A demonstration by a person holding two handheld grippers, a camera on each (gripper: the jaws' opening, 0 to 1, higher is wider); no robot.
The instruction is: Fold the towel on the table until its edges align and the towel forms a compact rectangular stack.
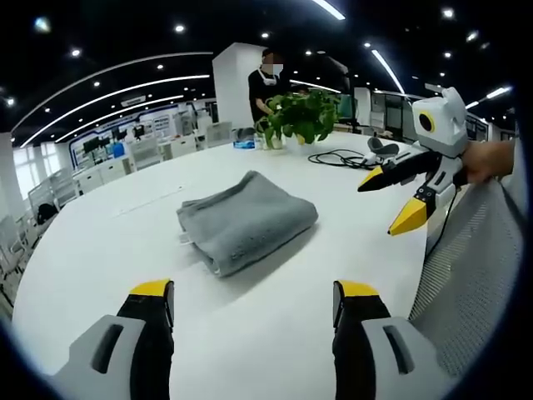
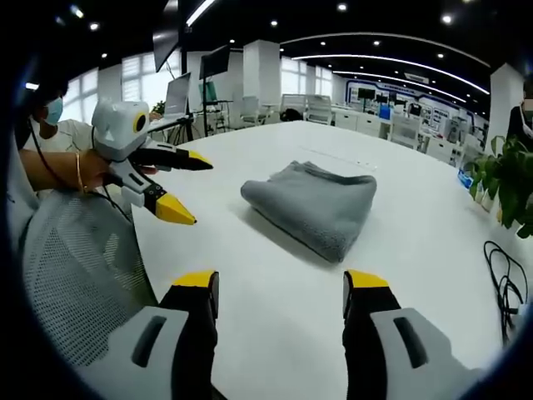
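Grey towel (image 1: 244, 220) folded on white table (image 1: 108, 242), left gripper (image 1: 254, 300) and right gripper (image 2: 281, 292) held level above the table's near edge, both claws spread wide, empty

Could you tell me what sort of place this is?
Likely an open-plan office or lab: rows of white desks with monitors, long ceiling light strips, and a large round white table holding a folded grey towel.

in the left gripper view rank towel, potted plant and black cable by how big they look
1. towel, clearly largest
2. potted plant
3. black cable
The plant and cable sit farther from the camera, so their true sizes stay unsure.
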